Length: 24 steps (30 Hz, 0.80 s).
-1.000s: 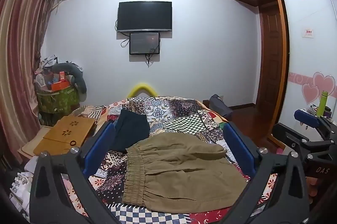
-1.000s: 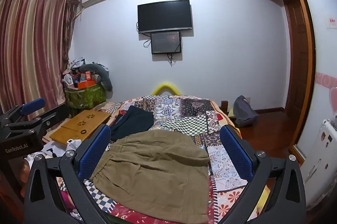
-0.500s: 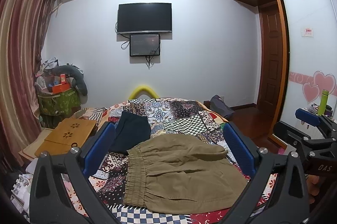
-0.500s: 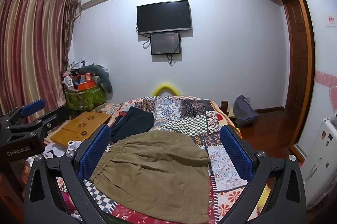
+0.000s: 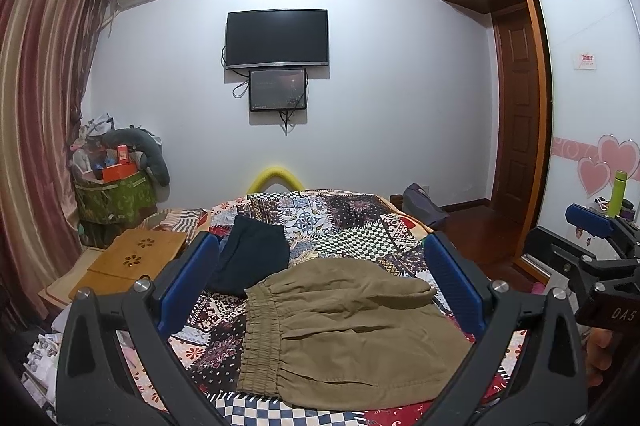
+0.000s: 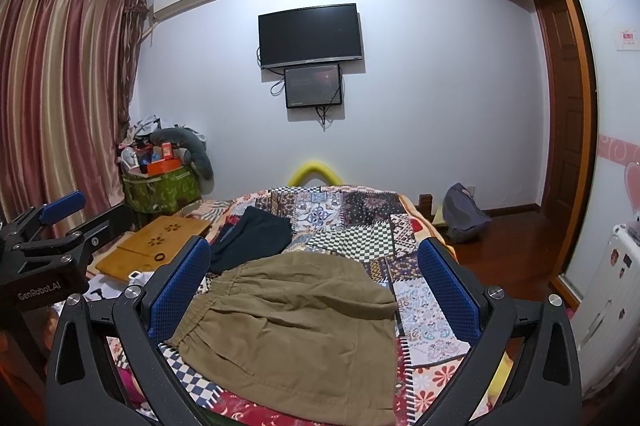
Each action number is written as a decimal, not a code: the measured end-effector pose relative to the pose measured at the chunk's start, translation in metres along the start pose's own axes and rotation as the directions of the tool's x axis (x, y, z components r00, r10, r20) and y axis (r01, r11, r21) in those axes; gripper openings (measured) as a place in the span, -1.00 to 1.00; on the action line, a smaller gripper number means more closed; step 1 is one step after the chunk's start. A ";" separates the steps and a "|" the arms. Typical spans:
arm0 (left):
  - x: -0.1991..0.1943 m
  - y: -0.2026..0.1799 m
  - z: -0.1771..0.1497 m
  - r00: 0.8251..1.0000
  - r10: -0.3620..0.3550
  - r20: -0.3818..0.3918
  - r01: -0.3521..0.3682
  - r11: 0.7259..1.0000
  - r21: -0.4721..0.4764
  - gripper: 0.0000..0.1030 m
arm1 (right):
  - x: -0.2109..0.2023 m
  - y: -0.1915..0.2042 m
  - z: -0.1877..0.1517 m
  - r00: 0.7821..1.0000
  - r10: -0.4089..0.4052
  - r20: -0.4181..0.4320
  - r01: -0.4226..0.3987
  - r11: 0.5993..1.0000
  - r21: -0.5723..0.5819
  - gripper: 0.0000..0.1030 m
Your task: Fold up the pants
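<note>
— Both grippers hang above the near edge of the bed. From its own camera, the left gripper [image 5: 320, 282] has its blue pads spread wide with nothing between them, and the right gripper [image 6: 314, 280] stands the same way, jaws well apart and empty.

— And the pants?

— The khaki pants [image 5: 344, 334] lie on the patchwork quilt [image 5: 352, 226], close to the near edge. The elastic waistband [image 5: 260, 338] runs down the left side in the left wrist view. No separate legs show, so the garment looks already doubled over into a compact shape, though the layers underneath cannot be made out.

— So the task is nearly done?

— Judging by that shape, at least one fold seems made. The far edge is rounded and lumpy, and the outline is not yet a neat rectangle, so another fold or a smoothing pass probably remains. Neither gripper touches the cloth.

— Anything else on the bed?

— A dark garment [image 6: 252, 238] lies just beyond the pants, toward the far left, touching or nearly touching their far edge.
</note>
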<state>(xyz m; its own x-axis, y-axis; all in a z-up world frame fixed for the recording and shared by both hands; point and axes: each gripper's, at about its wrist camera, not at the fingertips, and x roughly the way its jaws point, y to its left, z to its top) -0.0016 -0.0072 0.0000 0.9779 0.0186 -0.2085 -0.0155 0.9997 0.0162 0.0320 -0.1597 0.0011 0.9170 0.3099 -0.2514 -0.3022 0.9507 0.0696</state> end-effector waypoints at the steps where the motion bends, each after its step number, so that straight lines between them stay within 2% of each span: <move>1: 0.000 0.000 0.000 1.000 0.000 0.000 0.000 1.000 0.000 1.00 | 0.000 -0.001 0.000 1.000 0.000 -0.001 0.000 1.000 0.002 1.00; 24: 0.002 0.001 -0.001 1.000 -0.003 -0.003 0.003 1.000 -0.004 1.00 | 0.001 -0.002 0.000 1.000 0.002 -0.002 -0.002 1.000 0.007 1.00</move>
<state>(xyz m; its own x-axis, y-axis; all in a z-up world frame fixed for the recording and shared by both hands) 0.0005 -0.0065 -0.0011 0.9772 0.0157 -0.2116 -0.0135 0.9998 0.0120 0.0336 -0.1616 0.0009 0.9159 0.3117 -0.2529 -0.3021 0.9501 0.0770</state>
